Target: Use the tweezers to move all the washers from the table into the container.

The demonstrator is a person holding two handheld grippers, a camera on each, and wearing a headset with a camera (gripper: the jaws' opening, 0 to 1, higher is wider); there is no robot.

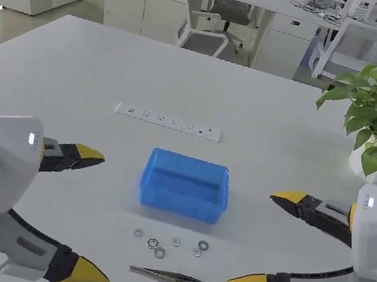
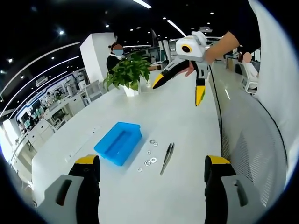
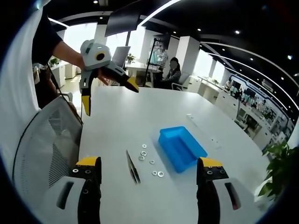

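Container (image 1: 182,201): blue plastic, slight gloss. Washers (image 1: 152,243) and tweezers (image 1: 167,276), at its 6 o'clock: bright bare metal. Table (image 1: 77,72): white, smooth, matt.

Left gripper (image 1: 89,215) and right gripper (image 1: 265,242) hovered well apart, jaws spread wide, seemingly empty, tips pointing inward.

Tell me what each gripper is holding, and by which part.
Nothing. The left gripper and the right gripper are both open and empty; the tweezers lie on the table near the washers.
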